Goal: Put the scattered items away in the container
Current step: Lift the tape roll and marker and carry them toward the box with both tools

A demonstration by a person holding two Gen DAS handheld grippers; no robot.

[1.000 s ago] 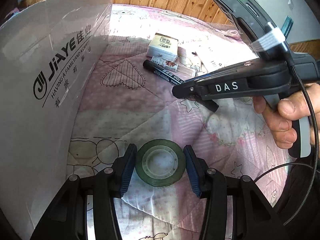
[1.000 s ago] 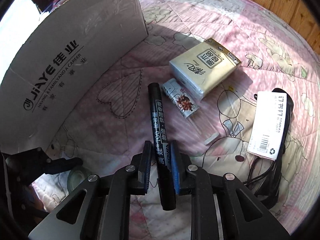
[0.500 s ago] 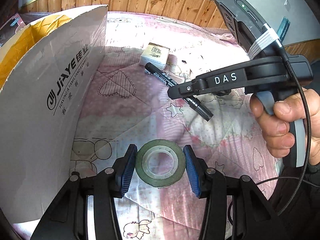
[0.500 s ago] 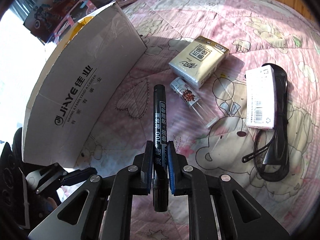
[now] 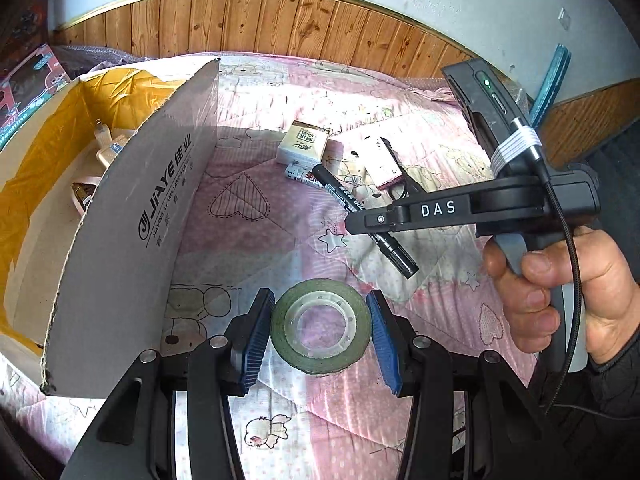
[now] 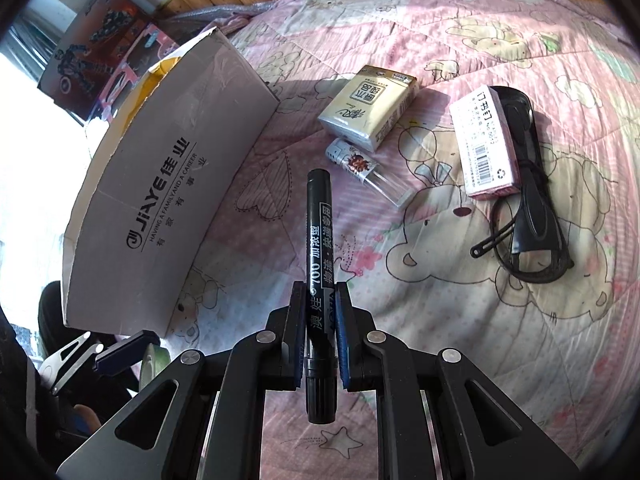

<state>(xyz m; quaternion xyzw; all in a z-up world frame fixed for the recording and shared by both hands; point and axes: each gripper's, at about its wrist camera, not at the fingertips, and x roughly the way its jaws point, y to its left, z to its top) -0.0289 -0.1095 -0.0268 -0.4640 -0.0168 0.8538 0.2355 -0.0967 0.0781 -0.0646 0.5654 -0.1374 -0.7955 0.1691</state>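
My left gripper [image 5: 319, 300] is shut on a green tape roll [image 5: 320, 365], its blue pads pressed on both sides, above the pink quilt. My right gripper [image 6: 320, 292] is shut on a black marker [image 6: 318, 232], which it holds in the air pointing forward. In the left wrist view that marker [image 5: 344, 196] crosses under the right gripper's finger, and a hand [image 5: 560, 292] grips the handle. The open cardboard box [image 5: 160, 208] stands at the left, printed wall [image 6: 168, 200] facing me. Inside it I see yellow lining and a white plug [image 5: 106, 146].
On the quilt beyond lie a tissue pack [image 6: 368, 108], a small printed tube [image 6: 356, 164], a pink staples box [image 6: 484, 140] and a black cable bundle [image 6: 532, 208]. Wood panelling lines the far wall. Toy boxes stand behind the cardboard box.
Both grippers have risen from the quilt, carrying the marker and the tape roll. The left view now looks over the box wall into its inside.
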